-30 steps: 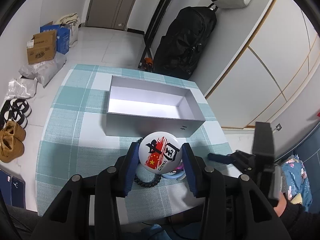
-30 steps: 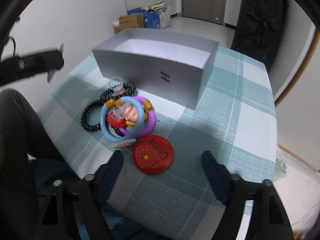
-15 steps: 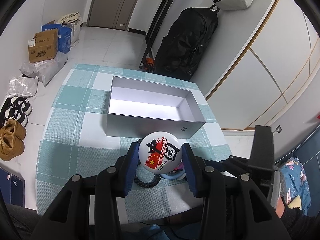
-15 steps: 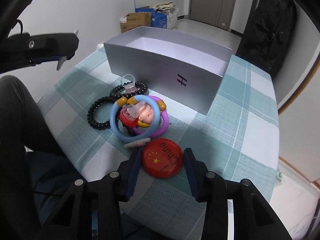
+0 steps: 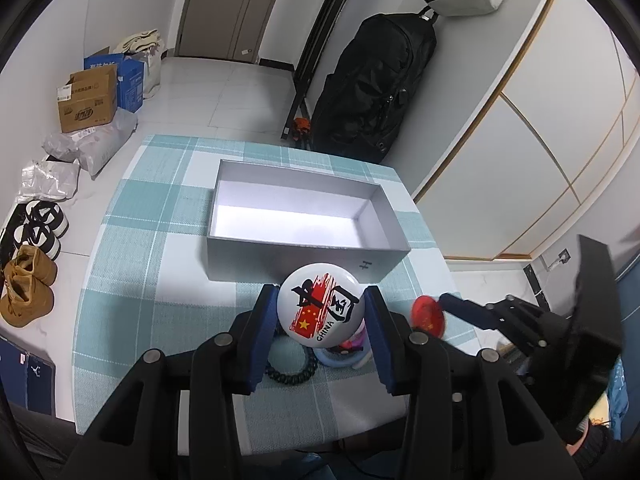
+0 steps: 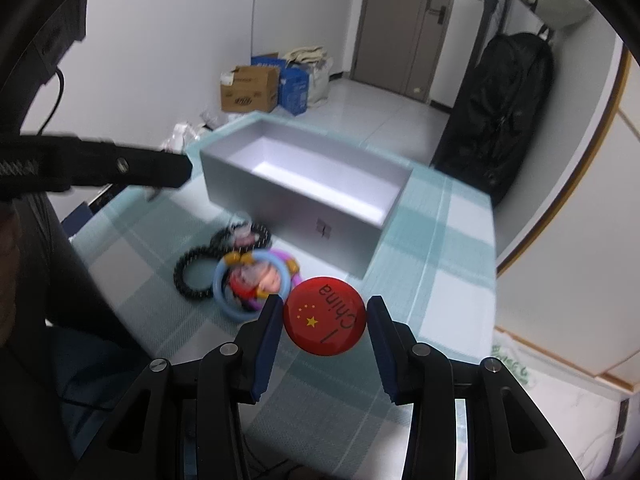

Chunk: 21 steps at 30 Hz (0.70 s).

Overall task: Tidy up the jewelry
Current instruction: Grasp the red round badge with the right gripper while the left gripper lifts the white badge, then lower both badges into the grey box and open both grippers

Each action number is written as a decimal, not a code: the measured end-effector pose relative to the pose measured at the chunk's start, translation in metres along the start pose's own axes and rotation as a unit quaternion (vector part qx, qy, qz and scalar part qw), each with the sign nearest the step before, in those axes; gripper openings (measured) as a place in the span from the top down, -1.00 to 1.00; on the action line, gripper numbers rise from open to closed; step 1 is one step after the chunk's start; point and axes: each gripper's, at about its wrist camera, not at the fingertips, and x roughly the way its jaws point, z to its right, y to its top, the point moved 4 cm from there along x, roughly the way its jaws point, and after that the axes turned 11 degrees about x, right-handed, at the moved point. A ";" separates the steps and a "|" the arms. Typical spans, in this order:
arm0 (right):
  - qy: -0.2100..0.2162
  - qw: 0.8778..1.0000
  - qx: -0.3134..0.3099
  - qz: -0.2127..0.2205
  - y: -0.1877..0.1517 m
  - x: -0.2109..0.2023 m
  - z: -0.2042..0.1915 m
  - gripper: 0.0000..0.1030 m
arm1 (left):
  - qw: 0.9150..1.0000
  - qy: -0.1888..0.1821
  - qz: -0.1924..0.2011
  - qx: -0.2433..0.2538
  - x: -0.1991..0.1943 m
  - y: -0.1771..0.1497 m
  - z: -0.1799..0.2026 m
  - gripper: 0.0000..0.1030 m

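Between the right gripper's (image 6: 324,322) fingers (image 6: 267,334), a glossy red badge (image 6: 325,321).

Black bag (image 5: 372,88), cardboard box (image 5: 87,100), shoes (image 5: 26,284)

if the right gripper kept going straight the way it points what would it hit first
Probably the near wall of the grey box, or the checked tablecloth just before it. The right gripper holds the red badge and angles down towards them; depth is unclear.
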 end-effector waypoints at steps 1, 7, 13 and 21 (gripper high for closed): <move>-0.002 1.000 0.001 0.006 0.003 -0.003 0.000 0.19 | 1.000 0.001 0.000 -0.002 0.001 0.001 -0.001 0.27; 0.003 1.000 0.004 0.027 0.031 -0.008 -0.001 0.19 | 1.000 0.003 0.001 -0.011 0.006 0.015 -0.008 0.27; 0.015 0.999 0.002 0.042 0.059 -0.003 -0.004 0.19 | 1.000 0.005 0.004 -0.012 0.013 0.032 -0.014 0.27; 0.036 0.999 0.003 0.042 0.094 0.020 -0.004 0.19 | 1.000 -0.003 -0.004 -0.014 0.032 0.050 -0.024 0.27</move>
